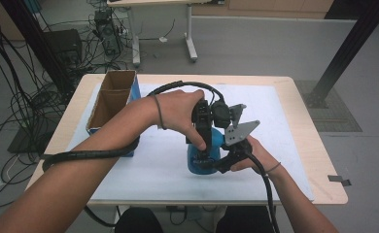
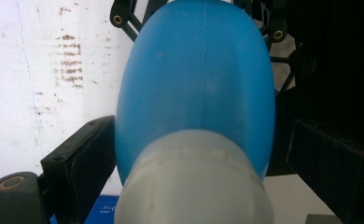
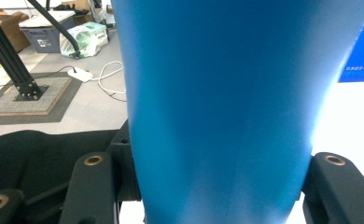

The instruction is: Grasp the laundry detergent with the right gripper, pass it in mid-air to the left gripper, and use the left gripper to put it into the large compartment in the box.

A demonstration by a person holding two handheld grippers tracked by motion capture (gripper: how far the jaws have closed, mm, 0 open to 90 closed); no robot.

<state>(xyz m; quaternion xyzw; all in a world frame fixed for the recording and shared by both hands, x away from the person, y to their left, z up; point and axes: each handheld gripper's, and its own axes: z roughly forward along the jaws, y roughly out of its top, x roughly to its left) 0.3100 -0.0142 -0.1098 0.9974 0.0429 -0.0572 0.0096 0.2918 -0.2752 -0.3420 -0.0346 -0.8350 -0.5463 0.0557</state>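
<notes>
A lab: floor cables [image 1: 27, 104], black frame struts [image 1: 345, 51].

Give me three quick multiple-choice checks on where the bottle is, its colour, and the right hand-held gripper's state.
1. Where is the cardboard box?
A. At the table's left side
B. At the right edge
C. On the floor

2. What colour is the bottle body?
A. Red
B. Blue
C. Green

3. How is the right hand-held gripper?
A. Wide open, apart from the bottle
B. Lying on the table
C. Shut on the bottle

Answers: 1 A, the high view shows it left of both hands; 2 B, blue in all views; 3 C, its jaws press both bottle sides in the right gripper view.
</notes>
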